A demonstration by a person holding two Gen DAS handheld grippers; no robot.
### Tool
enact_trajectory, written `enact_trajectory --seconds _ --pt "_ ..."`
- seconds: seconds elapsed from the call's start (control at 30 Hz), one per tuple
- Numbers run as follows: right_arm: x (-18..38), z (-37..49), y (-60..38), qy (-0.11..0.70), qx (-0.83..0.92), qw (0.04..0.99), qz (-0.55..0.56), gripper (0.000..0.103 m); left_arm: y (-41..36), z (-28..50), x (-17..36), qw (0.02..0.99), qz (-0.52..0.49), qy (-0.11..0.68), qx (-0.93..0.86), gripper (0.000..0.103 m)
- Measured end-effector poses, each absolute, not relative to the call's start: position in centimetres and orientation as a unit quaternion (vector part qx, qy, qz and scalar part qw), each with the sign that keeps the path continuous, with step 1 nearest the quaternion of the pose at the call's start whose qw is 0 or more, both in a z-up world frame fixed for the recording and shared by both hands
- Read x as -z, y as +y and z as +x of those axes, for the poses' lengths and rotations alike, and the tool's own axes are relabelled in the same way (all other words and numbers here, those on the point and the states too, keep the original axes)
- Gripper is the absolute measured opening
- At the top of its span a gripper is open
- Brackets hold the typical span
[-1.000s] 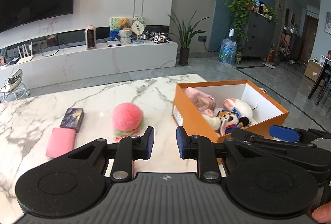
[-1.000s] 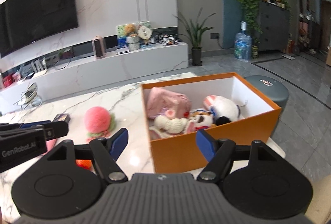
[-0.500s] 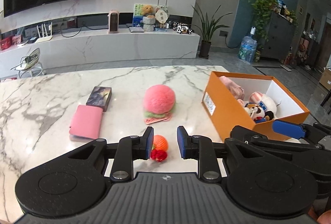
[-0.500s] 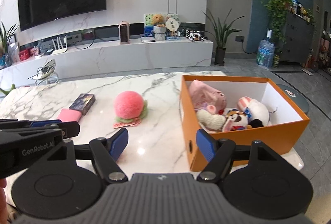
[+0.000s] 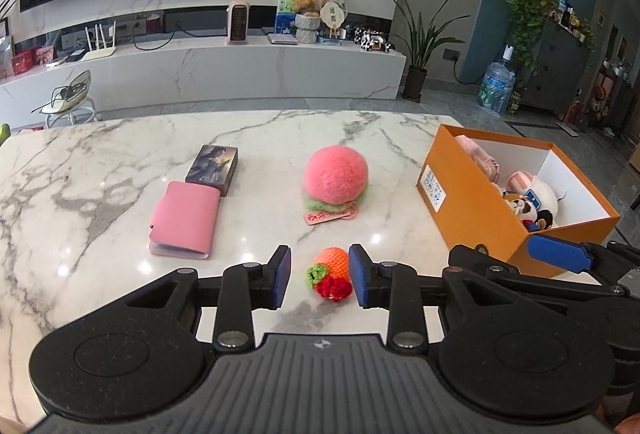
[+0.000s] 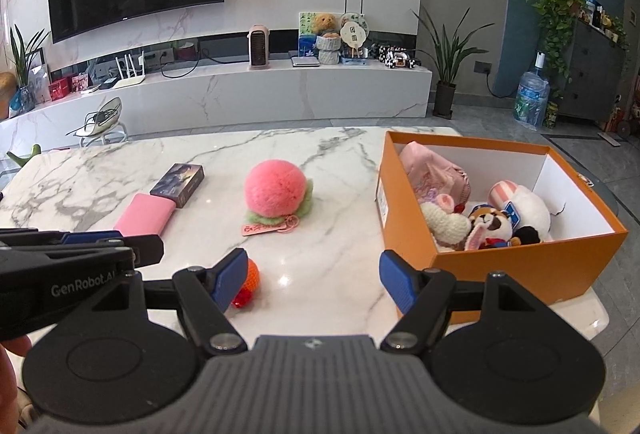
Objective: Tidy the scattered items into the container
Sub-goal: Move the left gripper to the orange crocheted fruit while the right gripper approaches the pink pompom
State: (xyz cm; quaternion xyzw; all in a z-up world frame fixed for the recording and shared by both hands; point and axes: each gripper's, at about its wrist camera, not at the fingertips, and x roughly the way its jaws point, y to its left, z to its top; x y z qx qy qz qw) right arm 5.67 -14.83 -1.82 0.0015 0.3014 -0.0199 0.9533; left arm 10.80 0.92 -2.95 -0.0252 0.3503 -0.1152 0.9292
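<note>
Now, left gripper point(image 5: 319, 282): jaws opening, wider than a second ago; small crocheted toy point(image 5: 331, 274) framed between the blue pads, not pressed by either. Earlier frame at one second back: toy absent from the left view, box filling the right half; at half a second back: toy just entering the gap. Swung away from the box and lowered toward the toy. Reading for the task: approach to the next pickup, grasp not yet made.

Right gripper point(image 6: 313, 278): jaws apart, unchanged in spread, nothing between them; idle beside the box.

Orange box point(image 6: 520, 274): on the right end of the marble table point(image 5: 100, 173), already holding several soft toys and a pink pouch.

Still loose on the table: pink fluffy ball point(image 5: 335, 175) with green base and tag, beyond the crocheted toy; pink wallet point(image 5: 185, 220) to the left, touching the dark card box point(image 5: 213, 169) behind it.

Left view only: full crocheted toy, orange body, green leaf, red part, and its place between the pads.

Right view only: box interior nearly whole, contents countable; crocheted toy point(image 6: 249, 282) half hidden behind the left pad of the right gripper; left gripper's arm seen side-on at the lower left edge.
</note>
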Motion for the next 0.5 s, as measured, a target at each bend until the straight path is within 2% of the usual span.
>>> enact_trajectory --seconds 0.13,0.4,0.5 --pt "2.4 6.4 -14.7 0.309 0.018 0.951 0.005 0.075 1.2 11.4 3.6 0.927 -0.026 0.359 0.106 0.047" --pt "3.7 8.2 -14.5 0.327 0.008 0.945 0.011 0.075 2.4 12.9 5.0 0.92 -0.037 0.377 0.1 0.048" --pt "4.5 9.3 -14.4 0.337 0.004 0.941 0.016 0.075 2.8 13.7 5.7 0.917 -0.038 0.387 0.092 0.053"
